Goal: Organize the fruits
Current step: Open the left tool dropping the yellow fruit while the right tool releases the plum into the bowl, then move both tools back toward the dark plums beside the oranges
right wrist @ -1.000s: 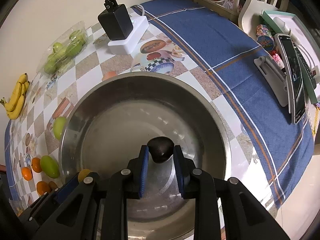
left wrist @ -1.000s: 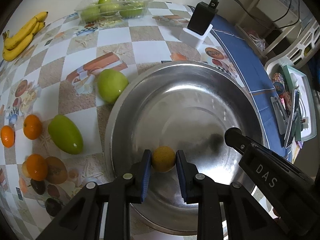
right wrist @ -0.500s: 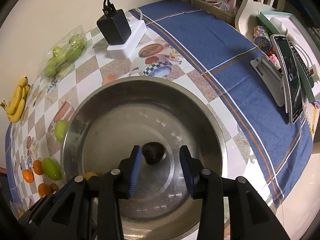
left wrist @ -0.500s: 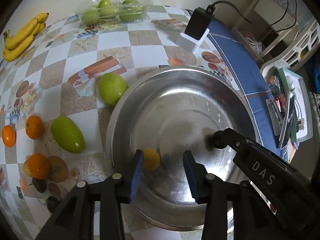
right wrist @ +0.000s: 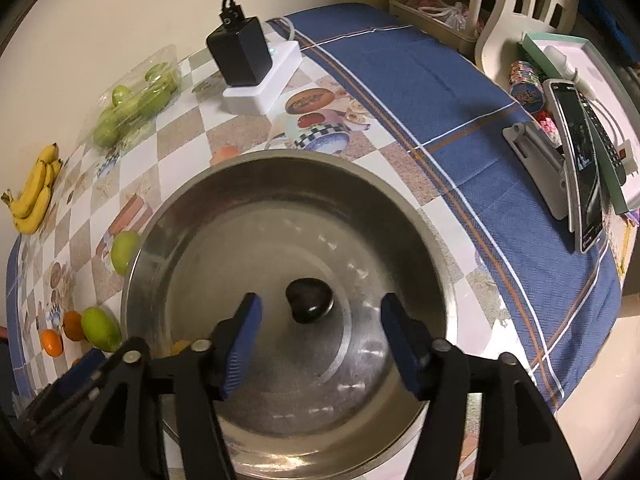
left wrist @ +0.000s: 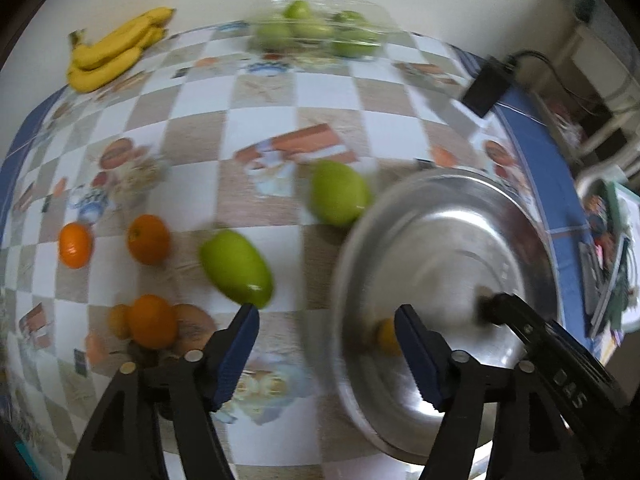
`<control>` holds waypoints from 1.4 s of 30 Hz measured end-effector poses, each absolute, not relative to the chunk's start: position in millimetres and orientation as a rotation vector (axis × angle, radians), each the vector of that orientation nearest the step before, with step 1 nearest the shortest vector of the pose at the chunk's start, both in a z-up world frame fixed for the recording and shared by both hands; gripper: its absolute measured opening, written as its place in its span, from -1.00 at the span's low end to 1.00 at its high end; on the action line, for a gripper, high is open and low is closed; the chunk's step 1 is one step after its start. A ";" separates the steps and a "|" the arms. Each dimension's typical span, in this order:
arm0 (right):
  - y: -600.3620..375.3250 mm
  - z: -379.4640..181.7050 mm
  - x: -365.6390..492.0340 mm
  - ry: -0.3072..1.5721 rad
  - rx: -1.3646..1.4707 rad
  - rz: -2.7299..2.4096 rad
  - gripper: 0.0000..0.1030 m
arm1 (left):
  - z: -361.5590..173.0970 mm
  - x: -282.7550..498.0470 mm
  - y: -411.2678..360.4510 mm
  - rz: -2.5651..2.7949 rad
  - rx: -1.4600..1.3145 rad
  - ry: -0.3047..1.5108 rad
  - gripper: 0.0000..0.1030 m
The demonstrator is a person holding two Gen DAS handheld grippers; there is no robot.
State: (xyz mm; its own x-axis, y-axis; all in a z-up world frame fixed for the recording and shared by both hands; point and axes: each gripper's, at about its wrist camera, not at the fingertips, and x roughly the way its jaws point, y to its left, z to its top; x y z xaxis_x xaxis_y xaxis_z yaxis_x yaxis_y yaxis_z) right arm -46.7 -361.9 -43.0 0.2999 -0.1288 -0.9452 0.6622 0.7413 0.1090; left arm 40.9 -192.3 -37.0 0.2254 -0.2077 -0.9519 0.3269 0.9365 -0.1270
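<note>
A large steel bowl (right wrist: 400,216) stands on the checkered table; it also shows in the left wrist view (left wrist: 448,184). A dark fruit (right wrist: 310,299) lies at its middle and a small yellow fruit (left wrist: 387,335) lies by its left wall. My right gripper (right wrist: 320,340) is open and empty above the bowl, just short of the dark fruit. My left gripper (left wrist: 326,354) is open and empty over the bowl's left rim. Left of the bowl lie a green mango (left wrist: 236,268), a green apple (left wrist: 338,192) and three oranges (left wrist: 148,239).
Bananas (left wrist: 114,50) and a clear pack of green fruit (left wrist: 316,30) lie at the table's far edge. A black charger on a white block (right wrist: 250,64) stands behind the bowl. A phone on a stand (right wrist: 576,164) and a tray are on the blue cloth at right.
Both grippers opened and let go of their fruit, which now lie in the bowl. The left gripper swung left toward the bowl's rim. The right gripper drew back a little.
</note>
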 end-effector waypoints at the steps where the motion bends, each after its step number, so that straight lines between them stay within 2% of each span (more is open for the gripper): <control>1: -359.8 -42.8 -46.1 1.158 0.536 -0.555 0.31 | -37.1 43.0 -187.6 -0.349 0.103 1.290 0.60; 5: -353.9 -43.5 -43.2 1.173 0.504 -0.540 0.37 | -37.9 50.1 -172.6 -0.246 0.112 1.263 0.76; 7: -351.6 -44.9 -41.9 1.180 0.492 -0.531 0.56 | -37.8 52.8 -165.0 -0.220 0.093 1.260 0.77; 14: -345.1 -45.3 -39.6 1.189 0.454 -0.509 0.57 | -38.2 57.5 -146.2 -0.150 0.065 1.254 0.93; 15: -343.8 -45.6 -39.5 1.189 0.451 -0.505 0.62 | -38.3 58.0 -143.5 -0.141 0.063 1.251 0.95; 16: -342.7 -46.0 -39.0 1.188 0.450 -0.498 0.77 | -38.3 58.4 -141.6 -0.133 0.066 1.248 0.98; 18: -340.4 -45.1 -38.7 1.180 0.443 -0.486 0.87 | -38.3 58.7 -138.1 -0.117 0.076 1.240 1.00; 24: -332.8 -40.0 -36.5 1.145 0.419 -0.452 0.93 | -35.8 60.1 -130.0 -0.110 0.087 1.211 1.00; 42: -309.6 -29.5 -36.5 1.106 0.447 -0.387 0.93 | -13.1 57.4 -78.7 -0.080 0.030 1.090 1.00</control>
State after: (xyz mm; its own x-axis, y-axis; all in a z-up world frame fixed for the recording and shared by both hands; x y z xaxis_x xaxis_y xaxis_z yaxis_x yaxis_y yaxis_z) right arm -36.5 -309.6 -29.5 0.3992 -0.0771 -0.9136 0.5099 0.8468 0.1513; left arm 57.4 -78.7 -13.1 0.4602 -0.0497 -0.8864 0.0797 0.9967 -0.0145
